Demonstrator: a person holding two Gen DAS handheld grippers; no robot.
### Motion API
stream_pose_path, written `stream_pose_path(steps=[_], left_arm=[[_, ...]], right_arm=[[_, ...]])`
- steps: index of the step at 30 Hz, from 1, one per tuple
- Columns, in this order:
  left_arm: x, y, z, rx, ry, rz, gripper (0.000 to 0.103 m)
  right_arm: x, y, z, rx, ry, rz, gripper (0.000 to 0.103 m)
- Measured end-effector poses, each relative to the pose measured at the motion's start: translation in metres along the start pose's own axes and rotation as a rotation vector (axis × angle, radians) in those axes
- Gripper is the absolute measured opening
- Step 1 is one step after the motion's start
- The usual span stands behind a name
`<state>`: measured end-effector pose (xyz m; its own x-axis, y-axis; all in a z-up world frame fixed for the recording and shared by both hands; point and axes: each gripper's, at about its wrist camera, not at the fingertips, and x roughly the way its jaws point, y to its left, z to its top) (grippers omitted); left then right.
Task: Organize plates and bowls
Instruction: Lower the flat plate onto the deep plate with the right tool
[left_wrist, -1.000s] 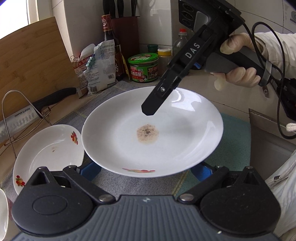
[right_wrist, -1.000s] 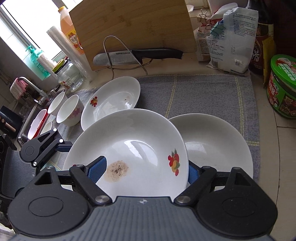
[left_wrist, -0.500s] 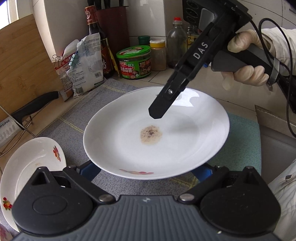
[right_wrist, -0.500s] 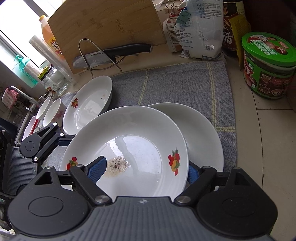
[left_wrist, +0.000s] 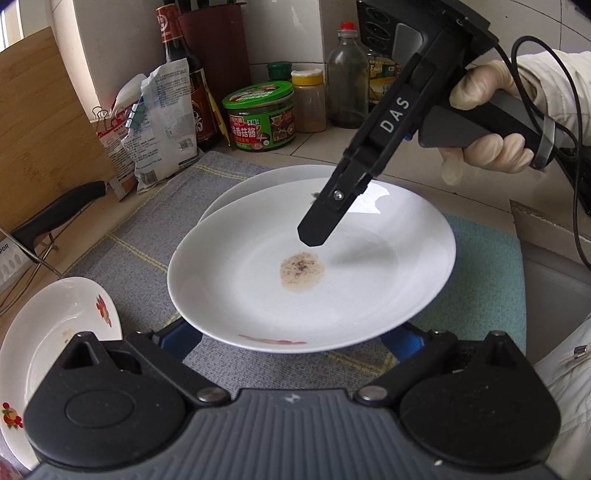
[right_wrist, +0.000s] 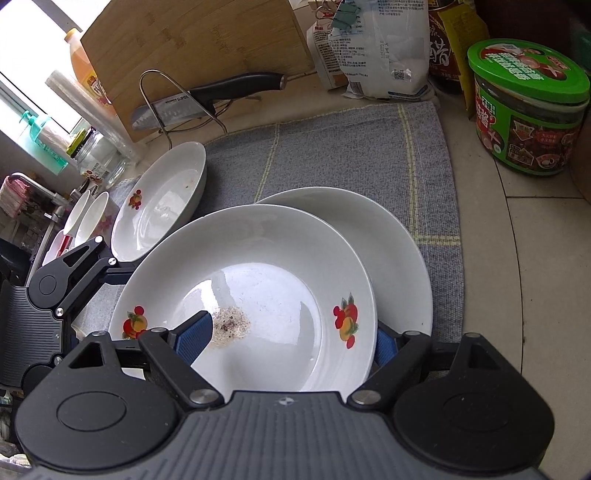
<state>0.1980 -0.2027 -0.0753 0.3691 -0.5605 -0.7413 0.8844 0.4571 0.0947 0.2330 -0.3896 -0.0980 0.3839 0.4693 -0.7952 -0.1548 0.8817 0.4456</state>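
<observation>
Plate (right_wrist: 266, 280) with pepper residue, clamped at its rim by our right gripper (right_wrist: 291, 332), hovers over another plate (right_wrist: 399, 251) for stacking; left gripper (left_wrist: 291, 339) jaws unclear.

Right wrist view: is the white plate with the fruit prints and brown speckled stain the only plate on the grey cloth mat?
No: a plain white plate lies partly beneath the stained plate, and another fruit-print plate sits farther left.

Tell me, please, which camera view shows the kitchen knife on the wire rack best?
The right wrist view: the kitchen knife shows whole there, blade and black handle lying across the wire rack. The left wrist view catches only its handle and a cropped bit of blade at the left edge.
</observation>
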Motion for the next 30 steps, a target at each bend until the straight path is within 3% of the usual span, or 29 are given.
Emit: stream_pose_path(steps=[30], left_arm=[[-0.003,-0.003,-0.004,0.039,0.002,0.006,0.101]], right_arm=[[-0.025,0.001,-0.016,0.029,-0.015,-0.017,0.093]])
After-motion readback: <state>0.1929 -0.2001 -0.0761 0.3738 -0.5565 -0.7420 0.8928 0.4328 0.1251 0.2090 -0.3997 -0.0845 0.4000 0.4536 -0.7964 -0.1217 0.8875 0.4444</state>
